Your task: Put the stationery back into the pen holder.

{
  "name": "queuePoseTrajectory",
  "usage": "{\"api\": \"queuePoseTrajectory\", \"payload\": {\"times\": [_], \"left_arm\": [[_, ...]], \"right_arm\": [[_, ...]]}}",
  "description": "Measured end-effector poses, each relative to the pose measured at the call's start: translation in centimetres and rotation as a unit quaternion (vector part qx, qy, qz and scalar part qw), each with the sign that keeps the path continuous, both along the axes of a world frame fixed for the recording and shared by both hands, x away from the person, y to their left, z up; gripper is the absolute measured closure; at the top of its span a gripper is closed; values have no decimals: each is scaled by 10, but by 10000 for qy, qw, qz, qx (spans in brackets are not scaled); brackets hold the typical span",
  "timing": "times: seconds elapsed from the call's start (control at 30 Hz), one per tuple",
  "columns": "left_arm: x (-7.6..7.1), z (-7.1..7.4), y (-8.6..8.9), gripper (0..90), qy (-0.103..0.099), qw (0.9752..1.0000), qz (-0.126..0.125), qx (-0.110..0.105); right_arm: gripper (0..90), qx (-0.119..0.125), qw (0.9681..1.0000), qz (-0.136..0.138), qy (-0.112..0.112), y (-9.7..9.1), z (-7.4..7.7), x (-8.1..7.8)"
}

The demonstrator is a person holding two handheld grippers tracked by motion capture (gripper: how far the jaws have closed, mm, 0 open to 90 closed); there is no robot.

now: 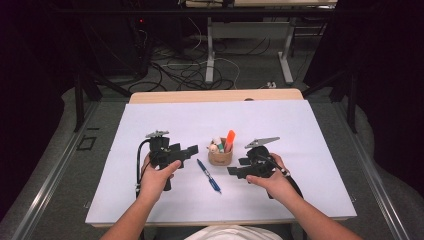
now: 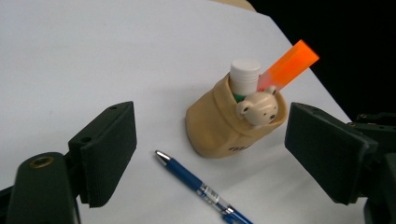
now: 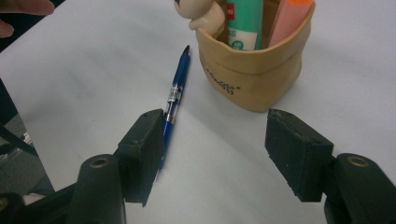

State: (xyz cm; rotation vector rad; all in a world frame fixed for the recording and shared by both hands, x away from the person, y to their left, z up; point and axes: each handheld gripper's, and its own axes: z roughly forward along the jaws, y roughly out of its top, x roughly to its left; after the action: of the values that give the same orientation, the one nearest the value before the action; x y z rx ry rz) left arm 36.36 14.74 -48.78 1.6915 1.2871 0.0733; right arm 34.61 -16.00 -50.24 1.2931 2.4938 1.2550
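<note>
Blue pen (image 1: 209,176) lies on table (image 1: 150,200) beside bear pen holder (image 1: 220,155), not yet gripped. Left claw (image 1: 186,153) spread, empty. Right claw (image 1: 239,171) spread, empty, near pen. Pickup and insertion left.

This is a lab or recording room set up for capturing hand work, not a home. A light wooden worktop (image 1: 215,96) covered by a plain white sheet (image 1: 165,120) stands inside a dark metal frame (image 1: 79,100), with black curtains (image 1: 30,90) closing off both sides. Behind it, loose black and white cables (image 1: 185,70) sprawl across a grey carpeted floor (image 1: 250,65), between the pale metal legs of another desk (image 1: 210,50). A small red indicator light (image 1: 141,21) glows on dark equipment at the back. Metal floor rails (image 1: 50,175) run along the worktop's sides.
</note>
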Motion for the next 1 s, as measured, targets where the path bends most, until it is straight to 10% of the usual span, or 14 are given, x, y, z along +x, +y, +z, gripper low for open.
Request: {"api": "queuePoseTrajectory", "payload": {"times": [0.57,1.0], "left_arm": [[1,-20,0,301,625,9969,458,-101],[2,-30,-8,408,1380,9880,658,-230]], "right_arm": [[405,-26,9998,-2,174,8,-11,0],[458,-88,9995,70,298,15,-16,0]]}}
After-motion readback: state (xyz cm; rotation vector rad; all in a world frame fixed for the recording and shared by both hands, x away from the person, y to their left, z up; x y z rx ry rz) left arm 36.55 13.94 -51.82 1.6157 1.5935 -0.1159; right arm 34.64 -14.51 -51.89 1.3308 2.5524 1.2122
